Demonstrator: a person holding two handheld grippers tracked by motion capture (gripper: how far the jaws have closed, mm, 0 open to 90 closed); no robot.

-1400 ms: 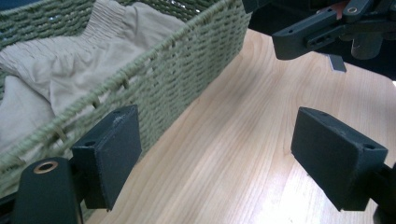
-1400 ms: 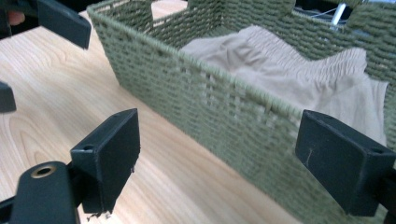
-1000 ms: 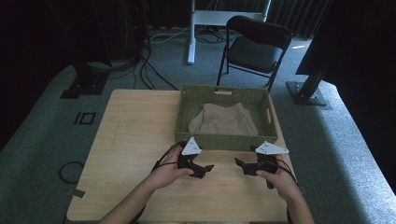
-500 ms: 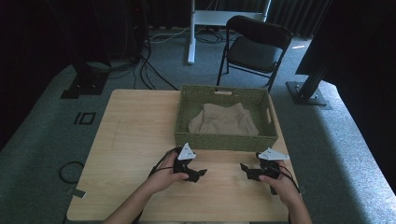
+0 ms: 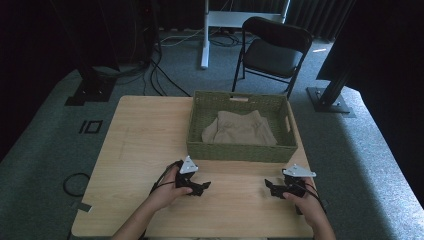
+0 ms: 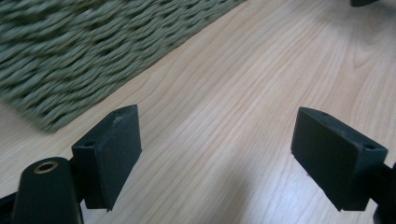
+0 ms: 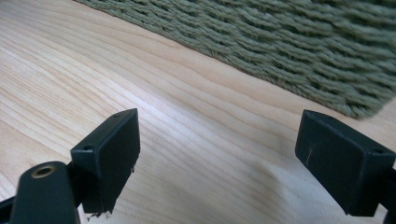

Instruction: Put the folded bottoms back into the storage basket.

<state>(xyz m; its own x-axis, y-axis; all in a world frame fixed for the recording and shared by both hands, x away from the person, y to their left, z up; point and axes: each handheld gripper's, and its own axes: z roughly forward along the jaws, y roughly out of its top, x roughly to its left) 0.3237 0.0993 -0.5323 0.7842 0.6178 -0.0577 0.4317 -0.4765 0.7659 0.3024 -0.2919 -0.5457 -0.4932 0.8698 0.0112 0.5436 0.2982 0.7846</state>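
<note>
High view: both tools, left [image 5: 202, 186] and right [image 5: 270, 187], wide and empty, just before basket [image 5: 240, 151].

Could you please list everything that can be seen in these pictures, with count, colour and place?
table: one, light wood, centre of the high view.
basket: one, green woven, on the far right part of the table.
cloth: one, beige, folded, lying inside the basket.
folding chair: one, black, on the floor beyond the table.
white stand: one, on the floor left of the chair.
cables: several, black, on the grey carpet beyond the table.
left gripper: one, black with a grey plate, low over the table in front of the basket, jaws open and empty.
right gripper: one, black with a grey plate, low over the table near the basket's right corner, jaws open and empty.
</note>
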